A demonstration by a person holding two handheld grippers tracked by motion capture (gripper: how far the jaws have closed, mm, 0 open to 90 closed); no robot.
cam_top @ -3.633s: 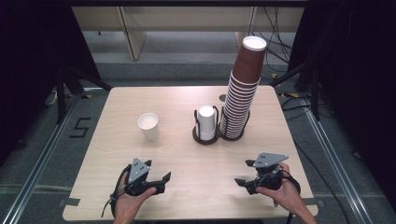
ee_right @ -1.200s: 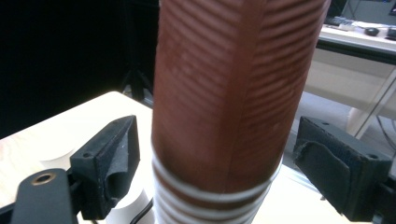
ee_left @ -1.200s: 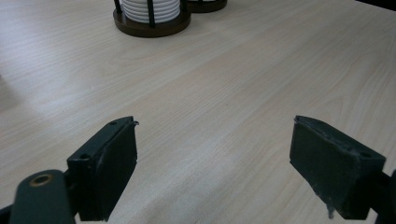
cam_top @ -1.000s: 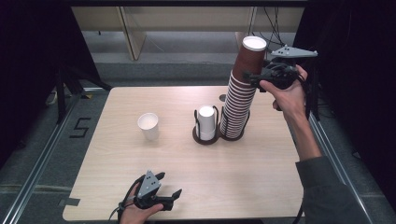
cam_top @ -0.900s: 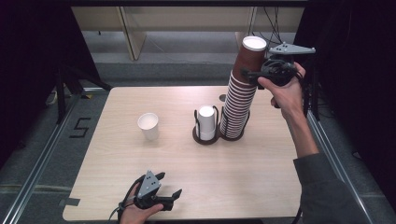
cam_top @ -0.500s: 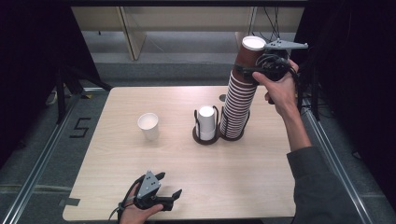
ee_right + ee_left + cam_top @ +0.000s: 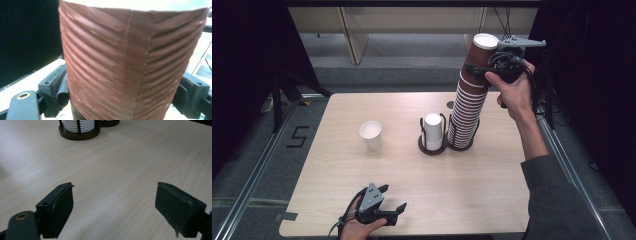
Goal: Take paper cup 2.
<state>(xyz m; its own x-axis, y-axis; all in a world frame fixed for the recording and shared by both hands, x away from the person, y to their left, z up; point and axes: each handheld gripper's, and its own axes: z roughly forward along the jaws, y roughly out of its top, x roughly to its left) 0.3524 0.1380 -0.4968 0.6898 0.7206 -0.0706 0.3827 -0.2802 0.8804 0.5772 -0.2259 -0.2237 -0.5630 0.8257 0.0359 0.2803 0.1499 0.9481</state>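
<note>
A tall stack of ribbed brown paper cups (image 7: 467, 110) stands in a dark holder at the table's back right. My right gripper (image 7: 476, 70) is up at the top of the stack, its jaws on either side of the top brown cup (image 7: 125, 50). They have just been closing, and both pads (image 7: 61, 87) press on the cup's wall. My left gripper (image 7: 393, 197) rests at the table's front edge, open, with bare tabletop between its jaws (image 7: 113, 205).
A single white cup (image 7: 371, 134) stands upright on the left of the wooden table (image 7: 492, 190). A short stack of white cups (image 7: 432, 131) sits in a second dark holder beside the brown stack. Dark floor and rails surround the table.
My right gripper has moved left from beside the stack onto its top cup, so the jaws now flank it. The left gripper has not moved.
</note>
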